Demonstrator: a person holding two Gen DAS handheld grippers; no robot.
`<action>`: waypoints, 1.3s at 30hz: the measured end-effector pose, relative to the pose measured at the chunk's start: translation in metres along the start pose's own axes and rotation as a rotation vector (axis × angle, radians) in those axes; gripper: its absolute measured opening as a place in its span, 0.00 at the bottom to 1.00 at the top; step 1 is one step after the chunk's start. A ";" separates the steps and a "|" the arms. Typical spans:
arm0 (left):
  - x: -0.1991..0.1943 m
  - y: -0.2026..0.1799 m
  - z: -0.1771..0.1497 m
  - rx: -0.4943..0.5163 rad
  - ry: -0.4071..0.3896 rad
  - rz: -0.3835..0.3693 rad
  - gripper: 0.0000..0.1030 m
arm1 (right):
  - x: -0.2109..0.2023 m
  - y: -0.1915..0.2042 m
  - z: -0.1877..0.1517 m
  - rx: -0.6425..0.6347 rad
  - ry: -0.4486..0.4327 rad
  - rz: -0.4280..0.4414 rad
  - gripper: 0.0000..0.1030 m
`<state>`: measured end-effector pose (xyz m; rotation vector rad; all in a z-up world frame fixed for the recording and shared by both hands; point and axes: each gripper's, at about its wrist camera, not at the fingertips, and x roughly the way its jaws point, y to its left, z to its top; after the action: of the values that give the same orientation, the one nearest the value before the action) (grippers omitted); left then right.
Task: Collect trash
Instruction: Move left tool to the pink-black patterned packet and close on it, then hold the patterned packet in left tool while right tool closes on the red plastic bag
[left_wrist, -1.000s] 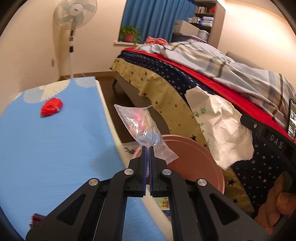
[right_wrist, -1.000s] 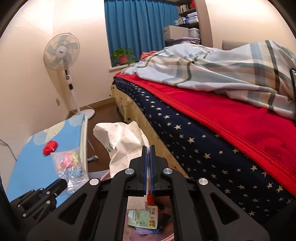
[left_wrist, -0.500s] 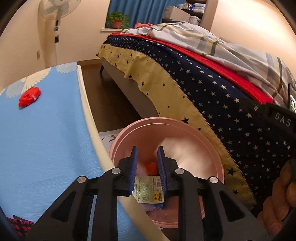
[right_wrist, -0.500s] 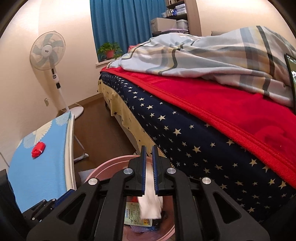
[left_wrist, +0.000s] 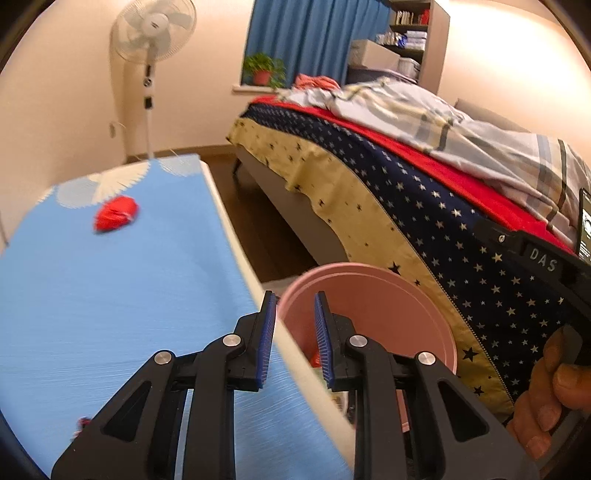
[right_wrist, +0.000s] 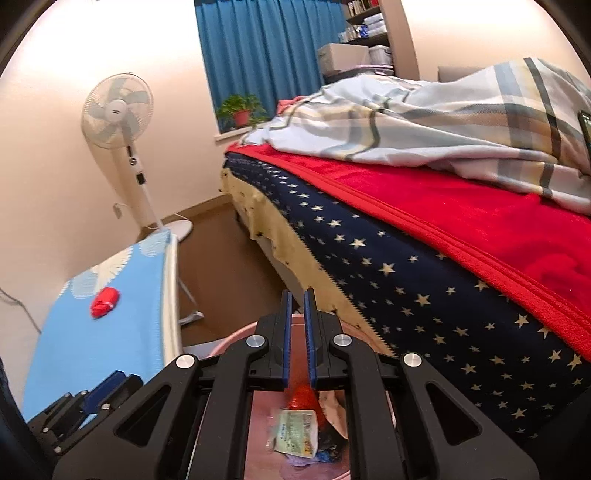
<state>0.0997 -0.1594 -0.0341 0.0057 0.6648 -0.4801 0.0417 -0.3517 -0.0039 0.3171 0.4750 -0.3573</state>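
Two empty grippers are held over a round pink plastic bin (left_wrist: 388, 306) beside a bed.

The left gripper (left_wrist: 294, 325) is seen with its blue-padded jaws apart, nothing between them; the right gripper (right_wrist: 297, 341) has its jaws narrowly parted above wrappers and paper lying inside the bin. A crumpled red wrapper (left_wrist: 116, 218) is left on the far part of the blue-covered table (left_wrist: 110, 295), left of the bin.

Pink bin (left_wrist: 388, 295): near rim hidden behind left gripper (left_wrist: 294, 321). Red/black scrap (left_wrist: 82, 424) at table edge, too small to ID. Label text (right_wrist: 297, 430) unreadable.
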 end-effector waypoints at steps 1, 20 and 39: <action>-0.006 0.002 0.000 -0.002 -0.009 0.013 0.21 | -0.002 0.002 0.000 -0.001 -0.002 0.009 0.09; -0.093 0.080 -0.060 -0.246 0.002 0.291 0.26 | -0.015 0.060 -0.013 -0.030 0.025 0.289 0.20; -0.064 0.107 -0.086 -0.356 0.087 0.286 0.07 | 0.010 0.098 -0.038 -0.107 0.121 0.385 0.47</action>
<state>0.0513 -0.0236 -0.0800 -0.2130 0.8132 -0.0827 0.0750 -0.2530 -0.0200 0.3192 0.5369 0.0620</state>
